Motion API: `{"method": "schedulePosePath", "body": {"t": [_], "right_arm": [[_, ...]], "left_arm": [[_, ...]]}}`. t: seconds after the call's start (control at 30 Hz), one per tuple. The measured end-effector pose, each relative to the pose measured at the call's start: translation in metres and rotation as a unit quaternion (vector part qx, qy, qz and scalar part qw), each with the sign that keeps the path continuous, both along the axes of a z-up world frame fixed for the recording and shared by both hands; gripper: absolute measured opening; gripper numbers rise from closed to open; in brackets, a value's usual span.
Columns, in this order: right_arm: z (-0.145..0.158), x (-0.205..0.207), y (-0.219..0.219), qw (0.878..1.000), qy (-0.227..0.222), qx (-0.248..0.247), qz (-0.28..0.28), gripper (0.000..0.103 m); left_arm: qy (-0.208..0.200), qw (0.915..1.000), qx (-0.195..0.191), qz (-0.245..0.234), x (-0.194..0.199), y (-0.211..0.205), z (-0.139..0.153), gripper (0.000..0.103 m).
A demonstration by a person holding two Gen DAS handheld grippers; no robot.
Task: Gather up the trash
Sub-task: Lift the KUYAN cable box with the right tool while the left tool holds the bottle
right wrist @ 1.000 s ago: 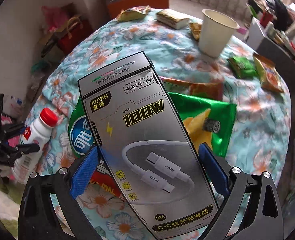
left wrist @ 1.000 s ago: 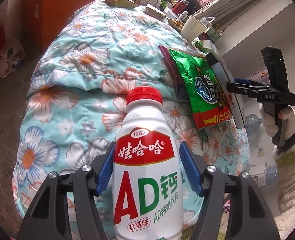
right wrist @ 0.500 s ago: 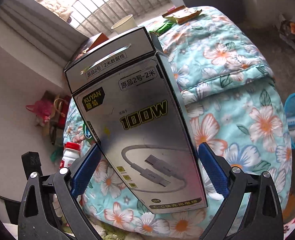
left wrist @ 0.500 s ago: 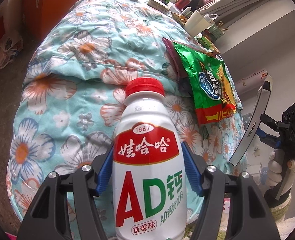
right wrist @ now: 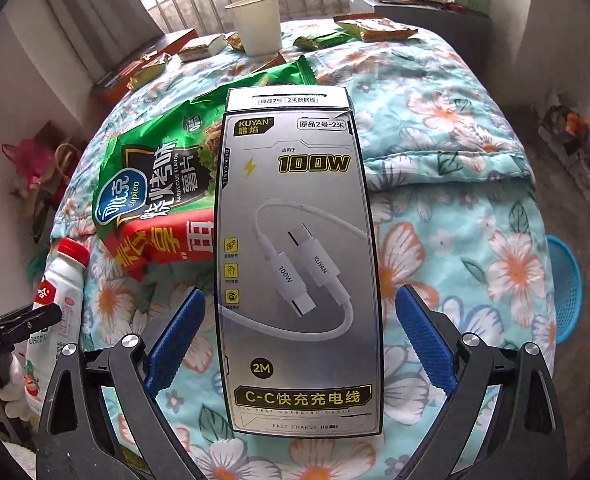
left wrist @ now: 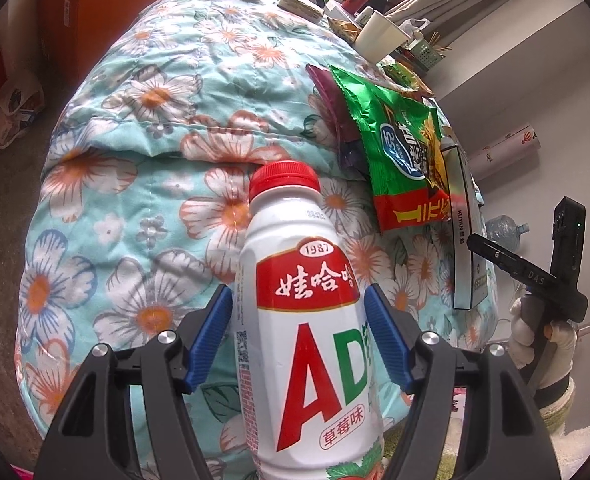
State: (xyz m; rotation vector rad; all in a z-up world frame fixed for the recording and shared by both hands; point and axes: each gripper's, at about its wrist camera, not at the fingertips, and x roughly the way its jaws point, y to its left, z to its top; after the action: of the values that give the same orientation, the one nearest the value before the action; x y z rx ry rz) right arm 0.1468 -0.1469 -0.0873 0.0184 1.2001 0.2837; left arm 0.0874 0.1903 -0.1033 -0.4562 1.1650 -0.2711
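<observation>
Both wrist cameras are looking steeply down along their jaws, close above the floral quilt (left wrist: pixel 143 128). Each view is catching the green snack bag (left wrist: pixel 399 148), the paper cup (right wrist: pixel 257 24) and the opposite gripper at its edge.

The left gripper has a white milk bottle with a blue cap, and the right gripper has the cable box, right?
Not quite: the cap is red, as the left wrist view shows. The rest holds: the milk bottle sits in the left gripper, the cable box in the right gripper.
</observation>
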Motion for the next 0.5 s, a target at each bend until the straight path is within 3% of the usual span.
{"method": "schedulePosePath", "body": {"t": [0.37, 0.5], "right_arm": [[0.021, -0.031, -0.021, 0.998, 0.016, 0.052, -0.007, 0.078], [0.018, -0.047, -0.012, 0.998, 0.026, 0.06, 0.012, 0.079]], "left_arm": [[0.011, 0.9999, -0.005, -0.004, -0.004, -0.004, 0.003, 0.067], [0.011, 0.9999, -0.006, -0.003, -0.005, -0.004, 0.003, 0.071]]}}
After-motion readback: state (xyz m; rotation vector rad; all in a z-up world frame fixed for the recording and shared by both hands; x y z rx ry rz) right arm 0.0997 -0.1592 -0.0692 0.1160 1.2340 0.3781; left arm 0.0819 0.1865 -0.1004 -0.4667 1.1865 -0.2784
